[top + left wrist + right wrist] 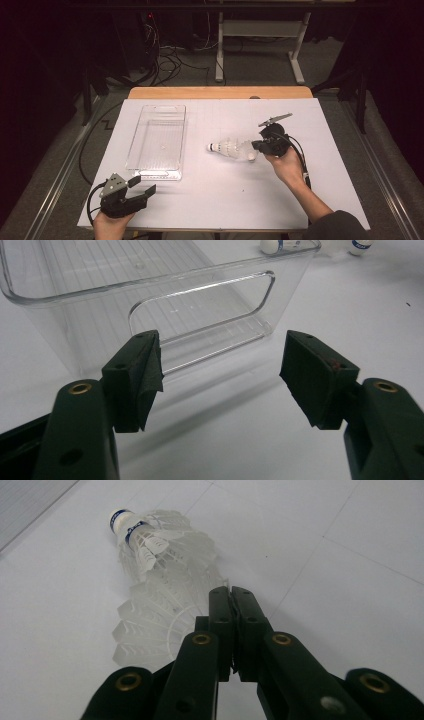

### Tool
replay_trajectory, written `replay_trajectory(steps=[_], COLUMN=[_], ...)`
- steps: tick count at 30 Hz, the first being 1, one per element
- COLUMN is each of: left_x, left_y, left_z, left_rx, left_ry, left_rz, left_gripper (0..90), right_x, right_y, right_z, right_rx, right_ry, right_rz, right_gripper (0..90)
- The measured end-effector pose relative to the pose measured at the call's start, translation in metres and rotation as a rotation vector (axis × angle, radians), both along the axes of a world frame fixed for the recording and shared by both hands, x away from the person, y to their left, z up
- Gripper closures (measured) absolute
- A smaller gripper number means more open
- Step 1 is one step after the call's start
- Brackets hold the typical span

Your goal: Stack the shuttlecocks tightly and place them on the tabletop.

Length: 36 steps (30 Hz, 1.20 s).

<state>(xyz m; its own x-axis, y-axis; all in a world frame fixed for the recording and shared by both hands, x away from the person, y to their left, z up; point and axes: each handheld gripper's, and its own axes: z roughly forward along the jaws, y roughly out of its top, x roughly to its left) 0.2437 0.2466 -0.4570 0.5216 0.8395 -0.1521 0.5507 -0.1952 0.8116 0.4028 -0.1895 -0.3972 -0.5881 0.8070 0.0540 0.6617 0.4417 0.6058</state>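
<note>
- My right gripper [231, 591] is lying low over the white table [210, 200], jaws pressed together at the rim of the stacked shuttlecocks [160, 587]; I cannot tell whether a feather edge is pinched between the pads.
- The shuttlecocks are lying on their side near the table's middle, cork tip pointing toward the clear plastic bin [157, 142].
- My left gripper [222, 370] is holding its jaws wide apart, gripping nothing, just short of the bin's near end wall.
</note>
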Motion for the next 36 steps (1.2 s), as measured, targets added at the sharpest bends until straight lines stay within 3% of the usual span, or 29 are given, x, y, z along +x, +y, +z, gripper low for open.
replay_trajectory(steps=[14,36], left_x=[0.0,0.0], left_y=[-0.001,-0.001], left_z=[0.0,0.0], left_rx=[0.004,0.007], left_ry=[0.001,0.003], left_rz=[0.001,0.002], left_gripper=[33.5,33.3], right_x=[0.0,0.007], right_y=[-0.016,-0.032], right_z=[-0.004,-0.018], right_rx=[-0.001,-0.061], right_ry=[0.007,0.029], right_rz=[-0.038,-0.101], right_gripper=[85.1,78.0])
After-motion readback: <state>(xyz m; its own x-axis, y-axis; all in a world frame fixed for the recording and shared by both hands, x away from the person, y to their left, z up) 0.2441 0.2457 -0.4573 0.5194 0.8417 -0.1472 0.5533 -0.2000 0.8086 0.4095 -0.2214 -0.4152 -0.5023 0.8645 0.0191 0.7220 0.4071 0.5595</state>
